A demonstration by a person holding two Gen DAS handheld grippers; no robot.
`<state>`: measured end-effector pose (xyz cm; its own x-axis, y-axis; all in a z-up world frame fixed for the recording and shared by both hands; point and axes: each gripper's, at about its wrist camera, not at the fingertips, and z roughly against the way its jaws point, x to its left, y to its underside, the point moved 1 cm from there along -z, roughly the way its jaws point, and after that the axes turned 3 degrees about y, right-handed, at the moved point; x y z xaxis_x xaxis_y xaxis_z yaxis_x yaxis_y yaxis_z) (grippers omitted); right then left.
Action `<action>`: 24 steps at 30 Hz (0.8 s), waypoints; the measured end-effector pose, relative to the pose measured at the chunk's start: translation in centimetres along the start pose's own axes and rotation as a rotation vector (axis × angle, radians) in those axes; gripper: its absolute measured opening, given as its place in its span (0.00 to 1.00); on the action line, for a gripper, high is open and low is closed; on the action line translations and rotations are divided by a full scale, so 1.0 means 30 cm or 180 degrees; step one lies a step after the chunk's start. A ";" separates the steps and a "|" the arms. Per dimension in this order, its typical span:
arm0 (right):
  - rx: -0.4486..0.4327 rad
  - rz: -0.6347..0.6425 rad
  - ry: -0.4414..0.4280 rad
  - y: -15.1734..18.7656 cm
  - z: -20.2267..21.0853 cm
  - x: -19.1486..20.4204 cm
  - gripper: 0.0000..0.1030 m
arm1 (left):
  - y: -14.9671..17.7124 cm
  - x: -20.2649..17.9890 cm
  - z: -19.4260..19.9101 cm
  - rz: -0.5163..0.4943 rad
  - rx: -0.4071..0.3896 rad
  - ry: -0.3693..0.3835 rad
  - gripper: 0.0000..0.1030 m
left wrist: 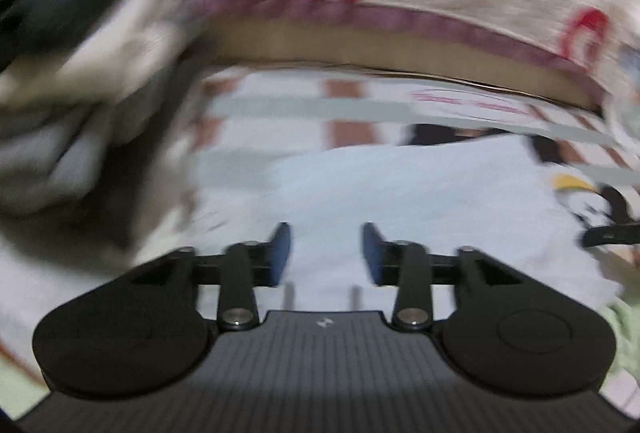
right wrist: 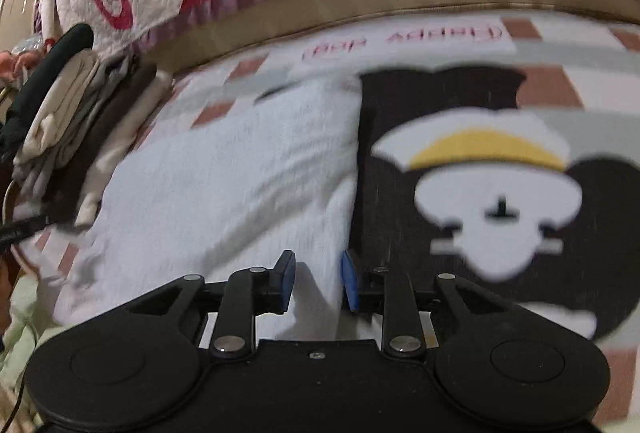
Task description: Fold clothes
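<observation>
Left claw (left wrist: 326, 253): my jaws stand apart, nothing between them, above the white garment (left wrist: 400, 201).
Right claw (right wrist: 318, 283): my jaws stand apart over the white fabric beside its black printed panel (right wrist: 400, 169).
White garment: flat on the checked bed sheet (right wrist: 560, 45).
Folded pile (right wrist: 68, 121): at the bed's left edge.

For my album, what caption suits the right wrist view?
Open right gripper above a white garment beside a black printed shirt.
</observation>
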<state>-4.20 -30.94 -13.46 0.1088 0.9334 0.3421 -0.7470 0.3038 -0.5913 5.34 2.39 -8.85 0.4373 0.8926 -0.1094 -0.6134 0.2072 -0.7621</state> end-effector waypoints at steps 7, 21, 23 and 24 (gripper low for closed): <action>-0.0121 -0.0117 -0.0017 0.032 -0.008 -0.066 0.41 | -0.180 -0.285 -0.196 -0.0374 0.0142 0.0826 0.55; -0.0150 -0.0261 -0.0529 0.002 -0.075 -0.092 0.41 | -0.257 -0.575 -0.624 -0.1076 0.0454 0.0651 0.12; -0.0148 -0.0214 -0.0551 0.000 -0.079 -0.083 0.14 | -0.249 -0.570 -0.627 -0.1173 0.0363 0.0599 0.10; -0.0147 -0.0190 -0.0563 -0.001 -0.081 -0.078 0.11 | -0.255 -0.549 -0.627 -0.1060 0.0328 0.0604 0.09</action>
<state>-2.84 -32.66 -16.01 0.0322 0.8665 0.4981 -0.7113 0.3700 -0.5976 15.19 -21.43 -13.23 0.7315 0.6818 0.0097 -0.4759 0.5206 -0.7089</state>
